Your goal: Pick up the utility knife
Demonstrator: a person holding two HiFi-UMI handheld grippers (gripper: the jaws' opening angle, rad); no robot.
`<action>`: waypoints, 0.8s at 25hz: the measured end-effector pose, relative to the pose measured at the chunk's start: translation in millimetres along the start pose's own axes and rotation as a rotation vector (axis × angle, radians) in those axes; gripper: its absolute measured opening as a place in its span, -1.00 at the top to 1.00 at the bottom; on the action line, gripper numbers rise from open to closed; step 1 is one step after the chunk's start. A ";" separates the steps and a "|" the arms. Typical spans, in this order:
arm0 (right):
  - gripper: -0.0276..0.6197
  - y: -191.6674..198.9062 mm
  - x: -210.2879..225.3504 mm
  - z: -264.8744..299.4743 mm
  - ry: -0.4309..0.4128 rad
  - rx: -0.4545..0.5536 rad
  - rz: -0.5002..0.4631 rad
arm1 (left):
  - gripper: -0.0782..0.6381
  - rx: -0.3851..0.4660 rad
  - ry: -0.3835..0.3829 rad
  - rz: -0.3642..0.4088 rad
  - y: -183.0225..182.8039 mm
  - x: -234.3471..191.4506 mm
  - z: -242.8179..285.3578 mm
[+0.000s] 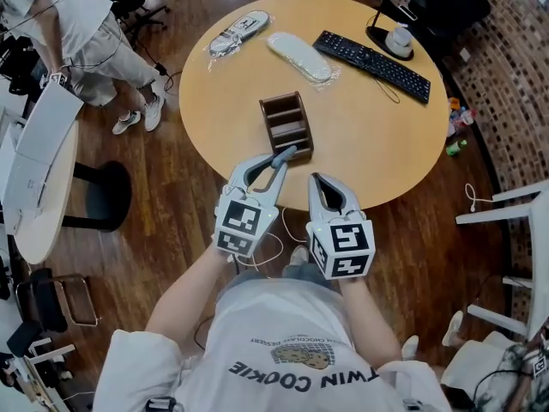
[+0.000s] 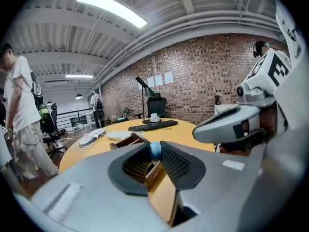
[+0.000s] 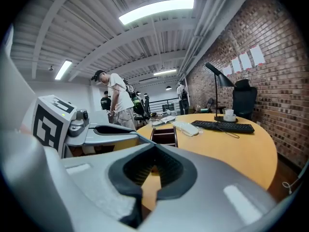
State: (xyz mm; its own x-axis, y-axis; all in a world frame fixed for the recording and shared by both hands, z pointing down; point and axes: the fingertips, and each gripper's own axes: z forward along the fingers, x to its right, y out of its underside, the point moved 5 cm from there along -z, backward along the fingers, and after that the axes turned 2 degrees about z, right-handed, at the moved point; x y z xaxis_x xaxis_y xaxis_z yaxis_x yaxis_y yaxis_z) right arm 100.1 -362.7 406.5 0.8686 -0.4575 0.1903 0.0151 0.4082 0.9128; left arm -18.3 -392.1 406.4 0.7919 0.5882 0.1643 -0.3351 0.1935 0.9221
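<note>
Left gripper [image 1: 276,163] is clamped on the utility knife [image 1: 286,153] — a smooth, rounded blue-grey end pokes out past its tips, up over the near edge of the round table [image 1: 369,136], right at the near end of the brown wooden organiser [image 1: 286,124]. The left gripper view shows that blue nub pinched between ribbed black pads [image 2: 176,163], which the head view can't.

Right gripper [image 1: 316,181] sits just beside it, jaws closed tip to tip with nothing in them. Both are matte grey plastic with black-and-white marker cubes.

The table top is pale smooth wood, over a dark plank floor [image 1: 171,187]. Toward the far edge there's a black keyboard [image 1: 371,64], a long item in crinkly clear wrap [image 1: 298,56] and another [image 1: 239,33], and a white cup [image 1: 399,39] on a black lamp base.

The only readable text is "TWIN COOKIE" on the wearer's white shirt [image 1: 292,350] — head view only. The gripper views add a red brick wall [image 2: 203,76], the lamp's arm [image 3: 215,76] and ceiling strip lights [image 3: 157,11]. A person in a white tee [image 3: 116,98] stands off the table's left edge.
</note>
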 end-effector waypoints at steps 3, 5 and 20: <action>0.92 -1.0 -12.8 -7.6 0.014 0.014 -0.005 | 0.58 0.020 0.004 -0.075 -0.4 0.2 -17.3; 0.92 -2.3 -20.8 -14.1 0.024 0.027 -0.008 | 0.58 0.035 0.009 -0.115 -2.0 1.0 -28.0; 0.92 6.3 -98.9 -61.9 0.084 0.092 -0.009 | 0.58 0.098 0.064 -0.214 1.4 26.1 -117.0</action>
State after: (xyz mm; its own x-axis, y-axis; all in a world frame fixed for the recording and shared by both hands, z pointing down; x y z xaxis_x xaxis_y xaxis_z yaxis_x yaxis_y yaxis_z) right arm 44.9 -266.0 371.1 0.9072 -0.3912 0.1545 -0.0191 0.3287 0.9443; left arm -57.7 -284.7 371.0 0.8046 0.5909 -0.0583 -0.1095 0.2442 0.9635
